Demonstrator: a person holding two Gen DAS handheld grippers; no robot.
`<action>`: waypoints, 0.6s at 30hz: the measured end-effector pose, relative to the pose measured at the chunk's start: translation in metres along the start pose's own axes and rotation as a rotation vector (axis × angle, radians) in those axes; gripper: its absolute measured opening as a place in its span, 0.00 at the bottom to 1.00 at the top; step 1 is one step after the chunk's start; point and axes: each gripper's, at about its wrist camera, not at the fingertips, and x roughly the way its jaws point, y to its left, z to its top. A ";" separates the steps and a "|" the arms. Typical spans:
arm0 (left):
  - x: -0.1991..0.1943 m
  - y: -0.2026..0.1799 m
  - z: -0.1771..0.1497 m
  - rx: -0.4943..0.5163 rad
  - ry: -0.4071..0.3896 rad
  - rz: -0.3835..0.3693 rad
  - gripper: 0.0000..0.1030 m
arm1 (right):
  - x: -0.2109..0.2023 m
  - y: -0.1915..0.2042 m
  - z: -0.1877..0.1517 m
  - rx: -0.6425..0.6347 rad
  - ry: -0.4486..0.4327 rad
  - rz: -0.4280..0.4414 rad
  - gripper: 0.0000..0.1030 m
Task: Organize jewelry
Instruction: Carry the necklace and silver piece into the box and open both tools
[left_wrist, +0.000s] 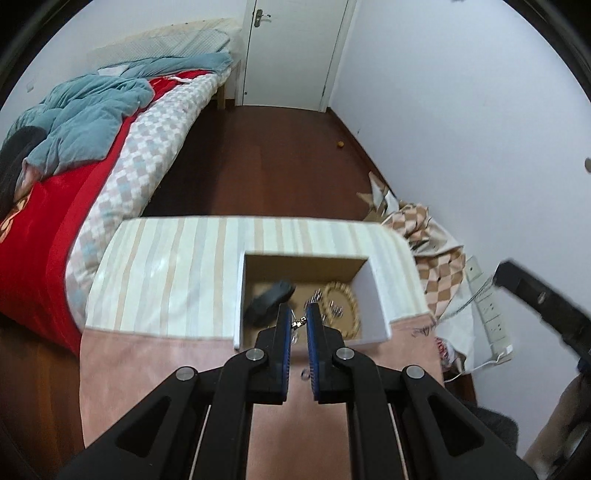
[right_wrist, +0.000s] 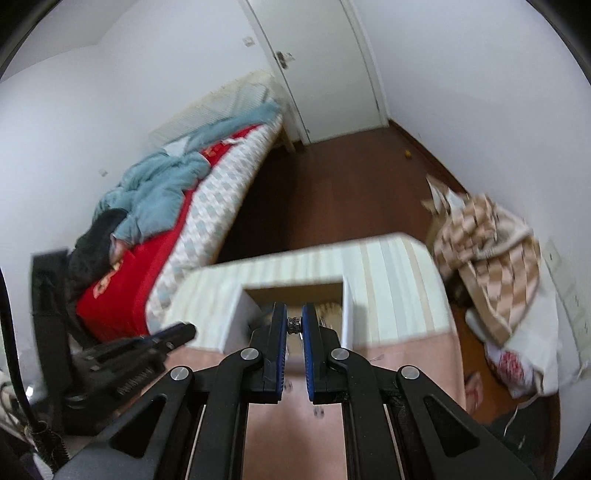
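Room: bedroom with a bed (left_wrist: 110, 155) under red and blue covers, a white door (left_wrist: 295, 48), dark wooden floor and white walls.
Surface: table (left_wrist: 166, 266) covered by a striped cream cloth at the far end and pink cloth nearer the cameras.
Box: open white cardboard box (left_wrist: 376, 299) set on the striped cloth, brown inside.
Box contents: a gold beaded bracelet (left_wrist: 347, 306) lying flat, a dark object (left_wrist: 269, 299) that cannot be identified, and small silver pieces (left_wrist: 334, 310) inside the gold ring.
Left gripper (left_wrist: 298, 325): fingers nearly closed on a small silver clasp piece (left_wrist: 297, 324), held over the near edge of the box.
Right gripper (right_wrist: 294, 325): fingers clamped on a small dark metal bead or ring (right_wrist: 294, 325), held just at the box's near wall.
Loose items: faint small silver pieces (left_wrist: 306, 374) appear on the pink cloth; blur prevents naming them.
Risk, slip: both items are pinched by a tiny area, so either could probably be dropped outside the box if released early.
Risk, tangle: a chain lowered onto the gold bracelet could be caught in the pieces already there.
Risk, collision: both grippers are aimed at the same box and could be knocked together, or the light box pushed along the cloth.
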 end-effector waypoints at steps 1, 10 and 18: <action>0.002 0.001 0.009 -0.002 0.000 -0.005 0.05 | 0.000 0.004 0.011 -0.011 -0.011 0.003 0.08; 0.051 0.019 0.047 -0.027 0.065 0.021 0.05 | 0.076 0.010 0.053 -0.039 0.103 0.002 0.08; 0.121 0.034 0.058 -0.045 0.206 0.024 0.06 | 0.161 -0.013 0.024 -0.012 0.284 -0.034 0.09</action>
